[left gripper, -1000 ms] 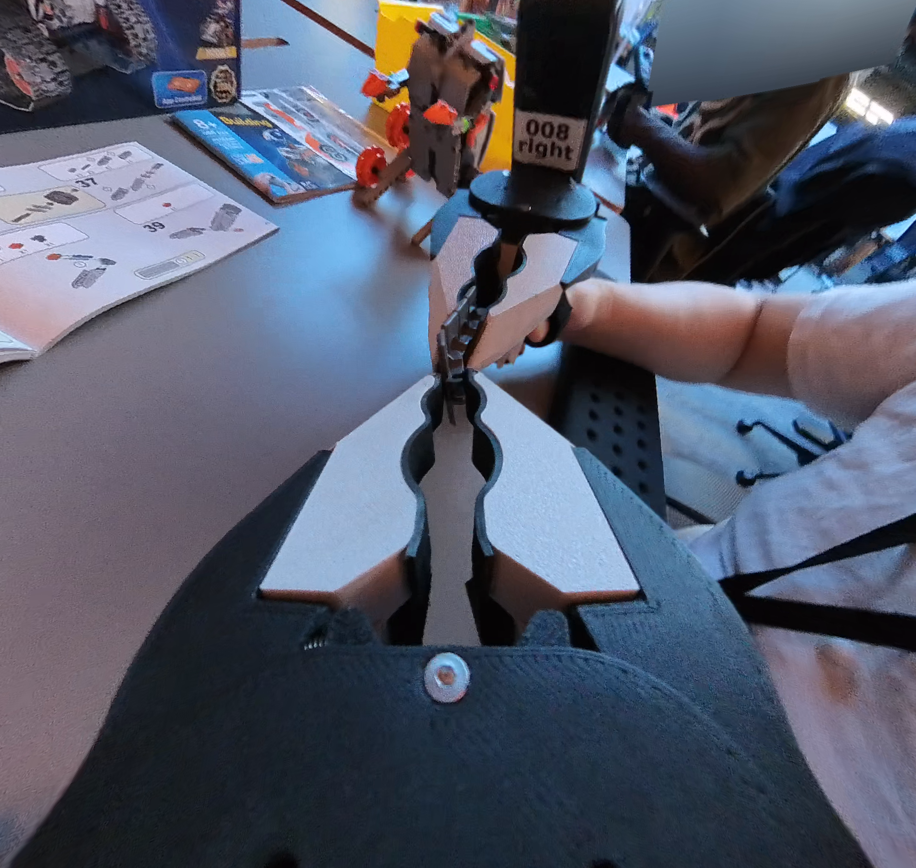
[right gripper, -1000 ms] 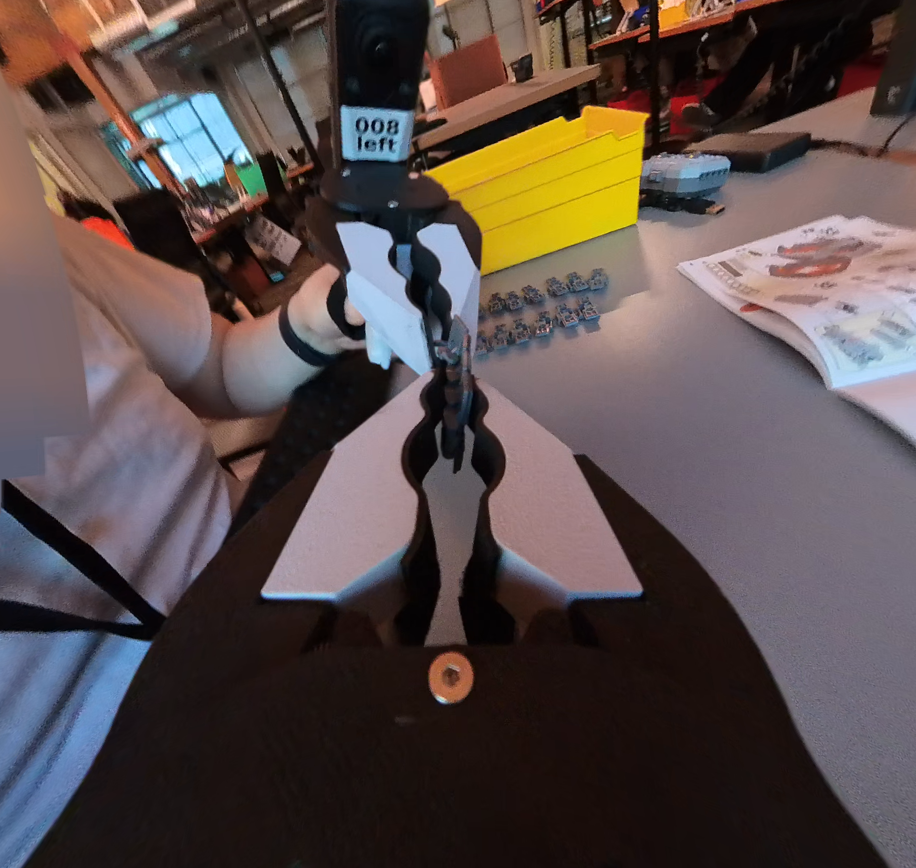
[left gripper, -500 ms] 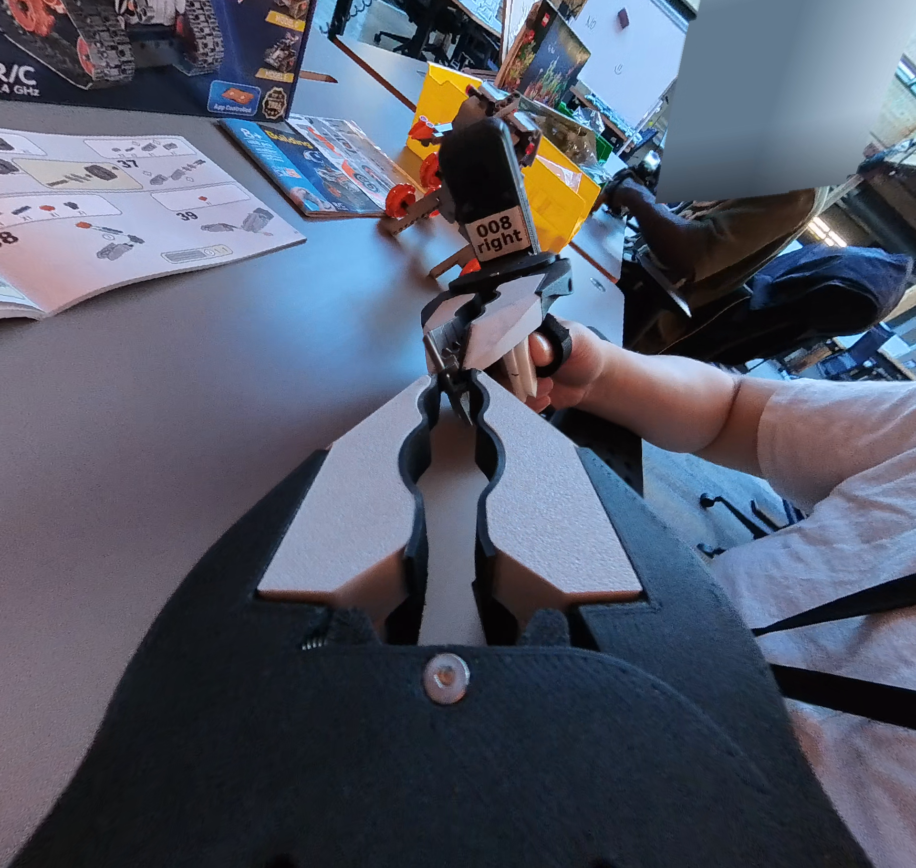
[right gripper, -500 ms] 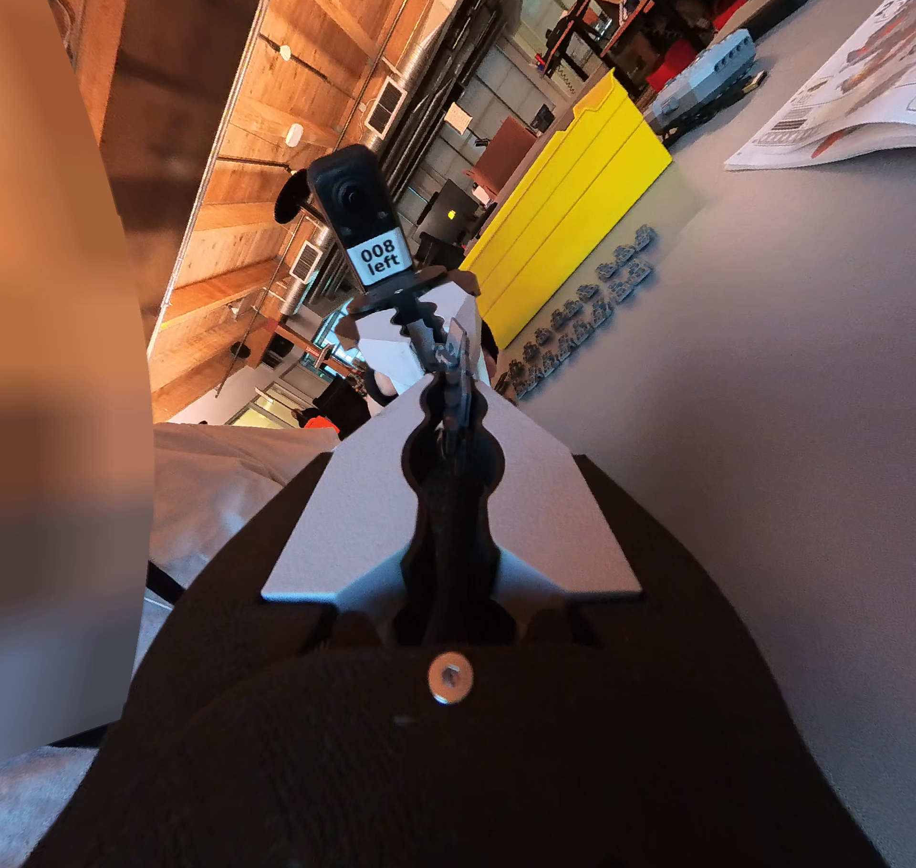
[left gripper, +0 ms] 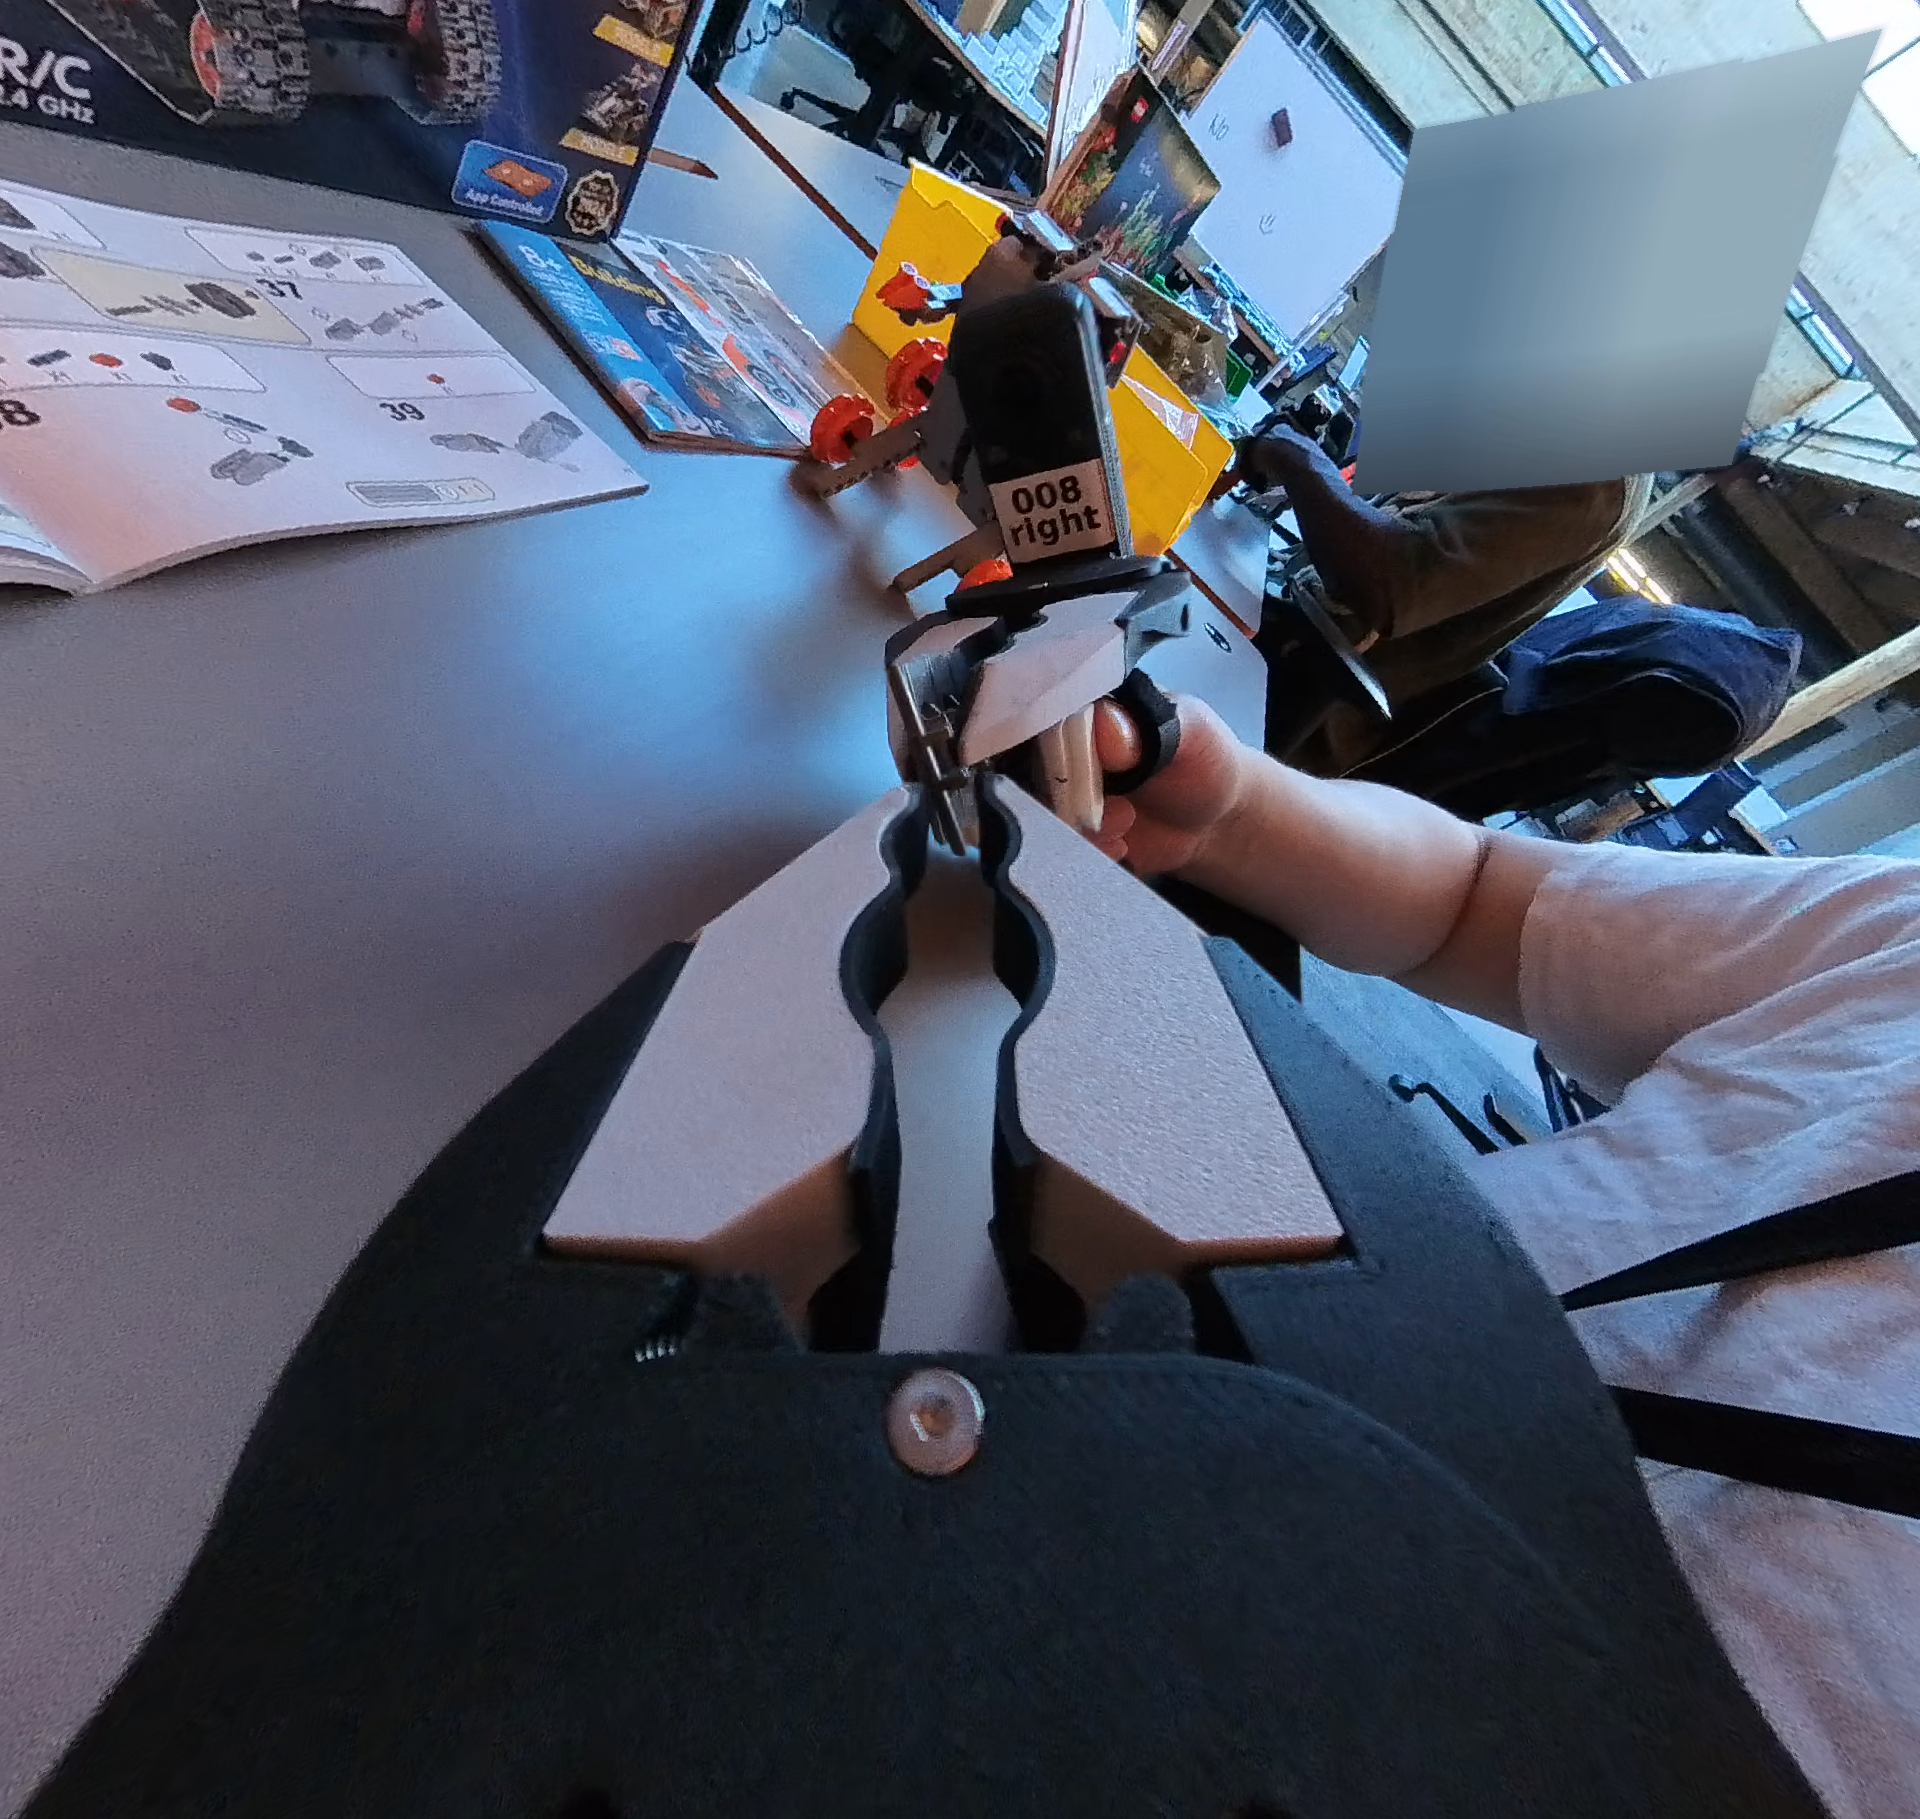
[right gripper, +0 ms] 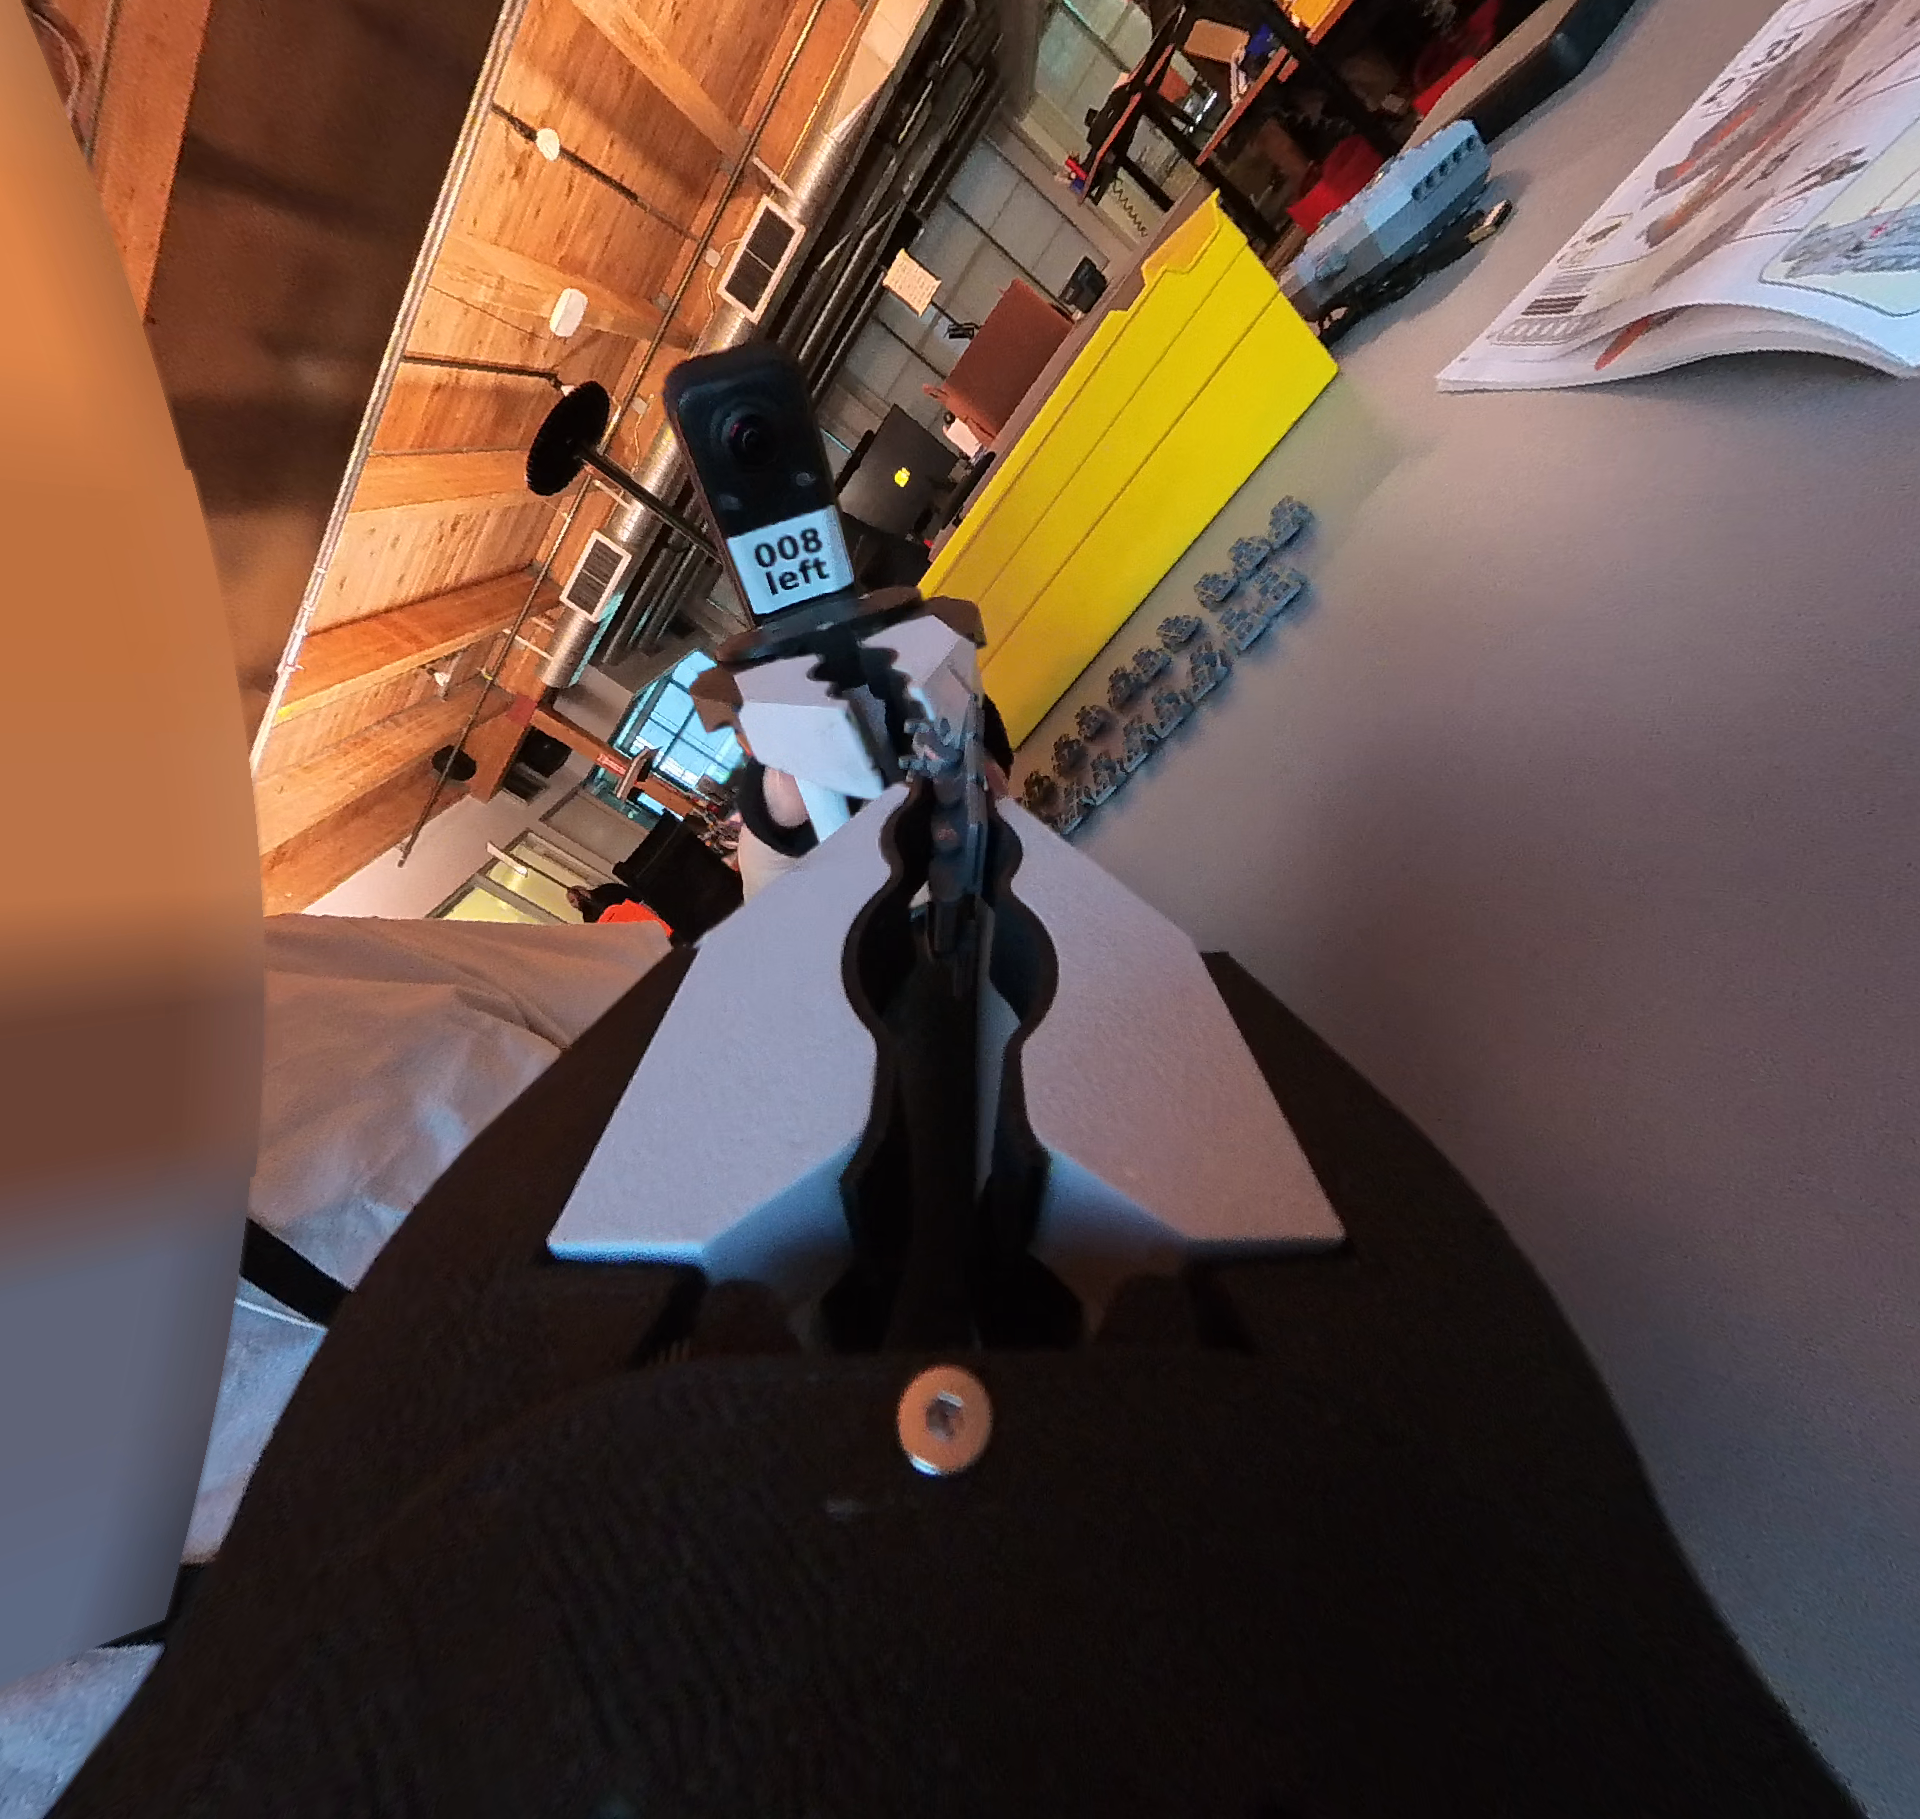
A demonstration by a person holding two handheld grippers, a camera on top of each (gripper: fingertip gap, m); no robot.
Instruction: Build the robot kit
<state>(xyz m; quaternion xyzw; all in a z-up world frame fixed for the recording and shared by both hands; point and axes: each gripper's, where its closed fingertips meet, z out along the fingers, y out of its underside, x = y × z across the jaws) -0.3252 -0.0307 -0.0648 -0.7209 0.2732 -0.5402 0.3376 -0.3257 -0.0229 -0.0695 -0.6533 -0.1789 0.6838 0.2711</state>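
Observation:
A short strip of dark grey track links is held in the air between the two grippers, above the grey table. My left gripper is shut on one end of the strip. The right gripper faces it tip to tip, with a hand on its handle. In the right wrist view, my right gripper is shut on the strip, which runs back between its fingers. The left gripper meets it at the tips.
Rows of loose grey track links lie beside a yellow bin. An open instruction booklet, a blue booklet, the set's box and a part-built model with orange wheels sit farther back. A person sits behind the table. Left and right tips are no more than a few centimetres apart.
Both grippers have stayed shut on the strip and tilted together. The right gripper has rolled over to one side. The views now look more upward.

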